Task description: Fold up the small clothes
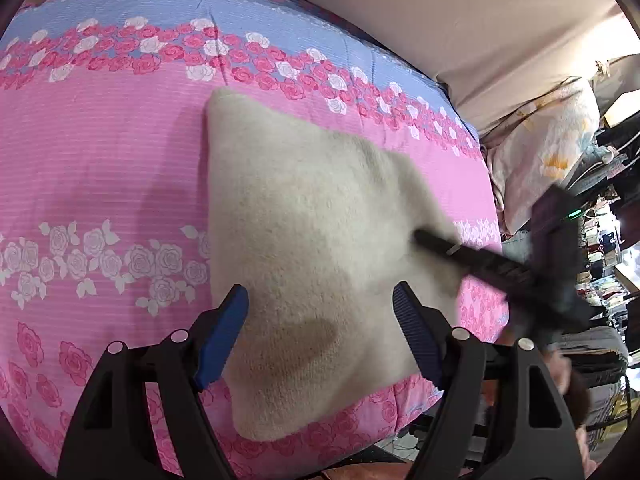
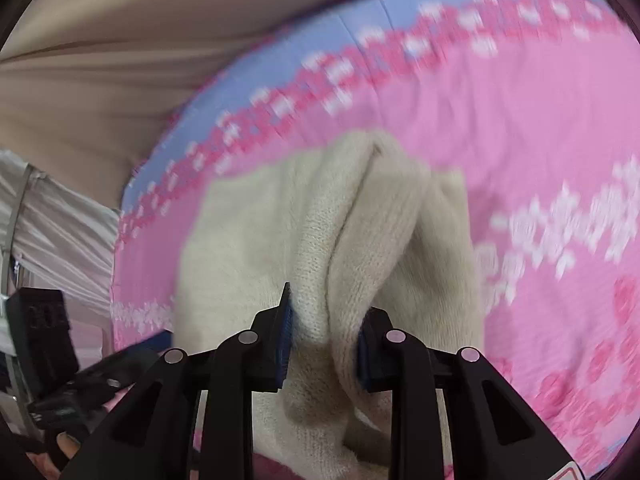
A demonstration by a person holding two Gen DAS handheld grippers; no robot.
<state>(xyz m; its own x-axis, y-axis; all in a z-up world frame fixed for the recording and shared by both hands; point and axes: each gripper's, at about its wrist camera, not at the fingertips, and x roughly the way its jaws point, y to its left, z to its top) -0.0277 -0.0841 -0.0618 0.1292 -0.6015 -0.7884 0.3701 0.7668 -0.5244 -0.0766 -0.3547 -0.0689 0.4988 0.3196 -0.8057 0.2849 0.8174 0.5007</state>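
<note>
A cream knitted garment [image 1: 304, 216] lies on a pink and blue rose-print bedspread [image 1: 100, 160]. My left gripper [image 1: 320, 292] hovers open over the garment's near part, its blue pads apart and nothing between them. My right gripper [image 1: 424, 240] comes in from the right and pinches the garment's raised right edge. In the right wrist view, the right gripper [image 2: 326, 308] is shut on a bunched fold of the cream garment [image 2: 248, 240], which is lifted off the bedspread [image 2: 520, 140]. The rest of the picture there is blurred.
A beige wall or headboard [image 1: 440, 20] runs behind the bed. A pale floral pillow [image 1: 540, 152] sits past the bed's right end, with cluttered shelves [image 1: 608, 260] beyond it. The bedspread's near edge [image 1: 360, 440] drops off just below the garment.
</note>
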